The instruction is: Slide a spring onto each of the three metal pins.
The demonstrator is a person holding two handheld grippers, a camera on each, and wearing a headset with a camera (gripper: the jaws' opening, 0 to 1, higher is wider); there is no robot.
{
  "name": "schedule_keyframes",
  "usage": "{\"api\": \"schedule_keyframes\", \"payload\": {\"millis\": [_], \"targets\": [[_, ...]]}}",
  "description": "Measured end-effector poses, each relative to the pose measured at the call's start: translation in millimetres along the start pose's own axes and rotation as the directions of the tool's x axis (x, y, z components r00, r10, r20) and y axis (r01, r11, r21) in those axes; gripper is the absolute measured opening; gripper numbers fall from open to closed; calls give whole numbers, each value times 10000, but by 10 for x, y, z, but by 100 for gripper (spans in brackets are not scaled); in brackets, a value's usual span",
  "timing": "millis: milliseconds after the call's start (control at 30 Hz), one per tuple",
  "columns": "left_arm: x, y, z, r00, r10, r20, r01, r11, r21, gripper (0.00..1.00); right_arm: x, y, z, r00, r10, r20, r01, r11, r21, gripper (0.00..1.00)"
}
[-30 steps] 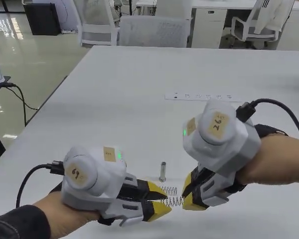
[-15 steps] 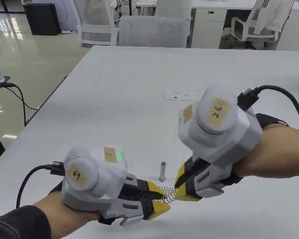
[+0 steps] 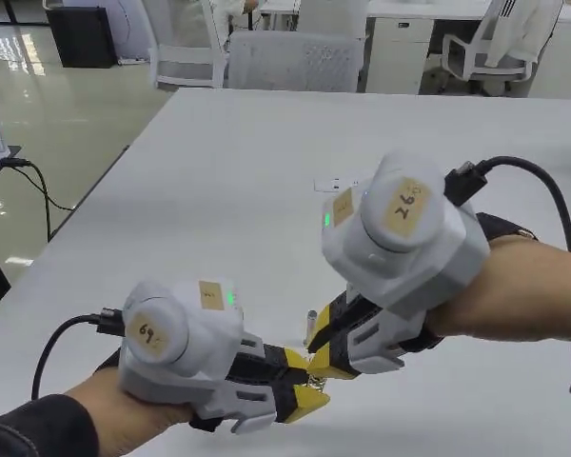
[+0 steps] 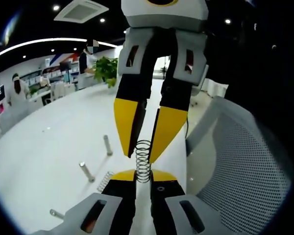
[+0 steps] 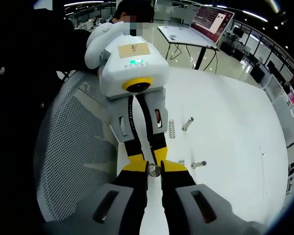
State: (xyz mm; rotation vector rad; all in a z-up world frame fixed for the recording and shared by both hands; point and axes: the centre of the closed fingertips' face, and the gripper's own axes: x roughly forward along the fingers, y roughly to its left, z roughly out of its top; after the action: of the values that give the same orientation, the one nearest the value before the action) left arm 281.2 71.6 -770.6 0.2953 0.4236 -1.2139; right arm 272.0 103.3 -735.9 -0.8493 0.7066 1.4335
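Note:
A thin steel spring (image 4: 143, 162) lies along my left gripper's (image 4: 143, 175) jaws, which are shut on its near end. My right gripper (image 4: 141, 152) comes in from the opposite side and pinches the spring's far end between its yellow fingertips. In the right gripper view the spring (image 5: 154, 170) shows end-on as a ring between my right gripper (image 5: 154, 169) and the left gripper (image 5: 149, 155). In the head view both grippers (image 3: 309, 381) (image 3: 316, 367) meet tip to tip near the table's front edge. One pin (image 3: 311, 317) stands just behind them. Two upright pins (image 4: 108, 145) (image 4: 86, 171) and one lying pin (image 4: 56, 214) are on the table.
A second spring (image 4: 105, 180) lies loose on the white table (image 3: 228, 209) near the pins. A power strip (image 3: 325, 183) sits further back, partly behind the right gripper. Office chairs (image 3: 290, 59) stand beyond the far edge. Cables trail from both grippers.
My right gripper has moved left and slightly up toward the left gripper, so the stretch of spring showing between them has become much shorter. The left gripper has stayed still.

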Motion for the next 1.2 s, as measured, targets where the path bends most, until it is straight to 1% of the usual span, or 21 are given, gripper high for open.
{"api": "schedule_keyframes", "payload": {"millis": [133, 233, 267, 367, 433, 533, 700, 733, 867, 967, 1067, 1133, 1200], "targets": [[13, -18, -13, 9999, -69, -83, 69, 10000, 40, 2, 4, 21, -37, 9998, 159, -141, -157, 9998, 127, 8], [14, -25, -5, 9999, -97, -62, 97, 9999, 52, 2, 38, 44, -98, 9986, 292, -436, -284, 9994, 203, 13], [14, -24, -7, 9999, -87, -80, 88, 9999, 50, 2, 52, 69, -129, 9973, 427, -598, -410, 9987, 288, 14], [16, -33, -11, 9999, -117, -107, 118, 9999, 62, 2, 82, 69, -152, 9963, 435, -738, -417, 9988, 261, 13], [20, -43, -8, 9998, -149, -113, 150, 9999, 85, 2, 102, 78, -192, 9936, 590, -963, -549, 9975, 452, 13], [26, -53, -2, 9998, -167, -118, 169, 9998, 131, 2, 121, 70, -214, 9918, 657, -1092, -601, 9967, 538, 11], [26, -60, 21, 9998, -189, -31, 190, 9997, 125, 2, 148, 71, -240, 9888, 785, -1267, -712, 9956, 615, 9], [25, -57, 16, 9998, -174, -72, 175, 9998, 134, 2, 148, 74, -243, 9883, 801, -1298, -726, 9955, 617, 9], [26, -61, 10, 9998, -198, -83, 199, 9997, 153, 2, 151, 78, -246, 9875, 876, -1314, -781, 9941, 756, 8], [28, -49, 19, 9999, -158, 20, 158, 9998, 151, 2, 145, 64, -244, 9879, 832, -1310, -732, 9941, 796, 8], [24, -30, 24, 9998, -138, 133, 139, 9999, -70, 3, 139, 48, -242, 9882, 774, -1323, -668, 9944, 822, 8], [24, -24, 11, 9999, -114, 65, 115, 9999, -126, 4, 136, 41, -234, 9887, 756, -1294, -651, 9944, 838, 8], [25, -21, -21, 9999, -88, -65, 87, 9998, -183, 9, 130, 30, -234, 9890, 728, -1290, -620, 9944, 854, 8]]}}
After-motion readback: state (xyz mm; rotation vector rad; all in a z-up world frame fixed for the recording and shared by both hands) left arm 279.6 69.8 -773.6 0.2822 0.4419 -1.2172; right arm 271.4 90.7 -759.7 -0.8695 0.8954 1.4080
